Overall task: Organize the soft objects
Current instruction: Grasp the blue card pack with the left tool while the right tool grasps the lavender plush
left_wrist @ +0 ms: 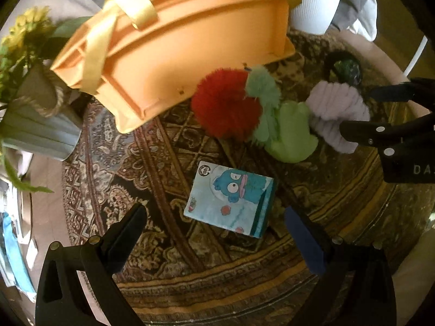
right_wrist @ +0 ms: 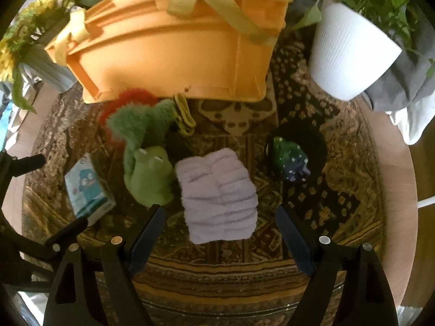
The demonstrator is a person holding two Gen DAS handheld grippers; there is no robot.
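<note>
Soft objects lie grouped on the patterned rug [right_wrist: 326, 203] in front of the orange basket [right_wrist: 174, 54]: red pompom [left_wrist: 225, 106], green plush frog [right_wrist: 149, 174] touching it, and folded lilac towel [right_wrist: 220, 195] just beside the frog. Dark green speckled item [right_wrist: 289, 160] sits apart, right of the towel. Cartoon-print box [left_wrist: 231, 201] lies flat, near the frog. My left gripper [left_wrist: 214, 244] is spread wide, empty, above the box. My right gripper [right_wrist: 220, 233] is spread wide, empty, fingers flanking the towel's near edge; contact unclear. White ribbed pot [right_wrist: 350, 54] stands right of the basket.
</note>
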